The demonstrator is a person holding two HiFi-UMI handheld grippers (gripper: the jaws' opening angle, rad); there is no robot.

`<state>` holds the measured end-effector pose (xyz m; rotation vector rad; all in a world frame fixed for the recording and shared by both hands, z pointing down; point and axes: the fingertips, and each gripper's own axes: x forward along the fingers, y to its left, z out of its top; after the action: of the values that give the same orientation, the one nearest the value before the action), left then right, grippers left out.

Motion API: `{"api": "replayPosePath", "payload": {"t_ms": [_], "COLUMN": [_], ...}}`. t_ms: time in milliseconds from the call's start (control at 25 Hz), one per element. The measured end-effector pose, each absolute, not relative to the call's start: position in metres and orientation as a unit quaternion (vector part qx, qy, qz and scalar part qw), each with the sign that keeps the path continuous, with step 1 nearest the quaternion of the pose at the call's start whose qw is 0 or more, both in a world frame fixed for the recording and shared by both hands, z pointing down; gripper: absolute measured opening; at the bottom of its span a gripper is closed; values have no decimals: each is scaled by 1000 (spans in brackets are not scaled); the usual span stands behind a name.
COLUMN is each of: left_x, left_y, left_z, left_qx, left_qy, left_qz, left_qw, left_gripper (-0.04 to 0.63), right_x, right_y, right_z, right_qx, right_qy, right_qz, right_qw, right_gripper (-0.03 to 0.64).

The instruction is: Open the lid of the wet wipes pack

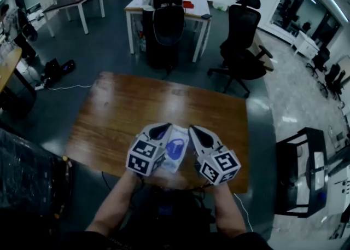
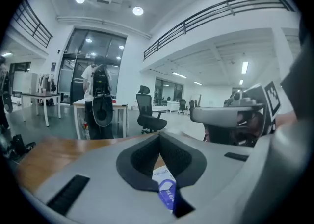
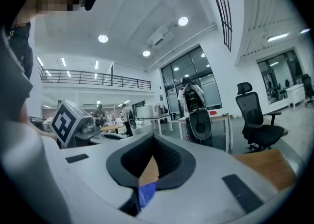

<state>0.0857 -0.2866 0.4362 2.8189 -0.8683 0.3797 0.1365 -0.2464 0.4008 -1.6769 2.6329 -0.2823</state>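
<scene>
On my left, the left gripper (image 1: 161,129) has its jaws pressed together on one side of the wipes pack (image 1: 176,148), with a white-and-blue bit pinched low between the pads. In the middle, the pack sits between both grippers over the near part of the wooden table (image 1: 117,115), though I can't tell whether it is clear of the top. On my right, the right gripper (image 1: 196,131) is clamped on the pack's other side, a blue strip caught in its closed jaws.

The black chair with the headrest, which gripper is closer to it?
Right. The black chair stands beyond the table on the right; the right gripper is on that side, the left gripper farther left.
</scene>
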Motion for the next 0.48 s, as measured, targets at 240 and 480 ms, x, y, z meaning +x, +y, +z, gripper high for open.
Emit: {"api": "replayPosePath", "payload": {"t_ms": [240,480], "left_x": [92,102], "left_y": [-264,-234], "left_z": [408,387], "left_qx": [951,948], "left_qy": [-282,-300], "left_qz": [117,107], "left_qw": [54,28], "left_gripper": [8,8], "right_x": [137,146], "right_y": [-224,-201], "right_z": [373,357], "right_qx": [-549,-543], "right_qy": [833,837], "right_qz": [-64,-54], "right_qw": [29,37], "right_gripper": [11,11]}}
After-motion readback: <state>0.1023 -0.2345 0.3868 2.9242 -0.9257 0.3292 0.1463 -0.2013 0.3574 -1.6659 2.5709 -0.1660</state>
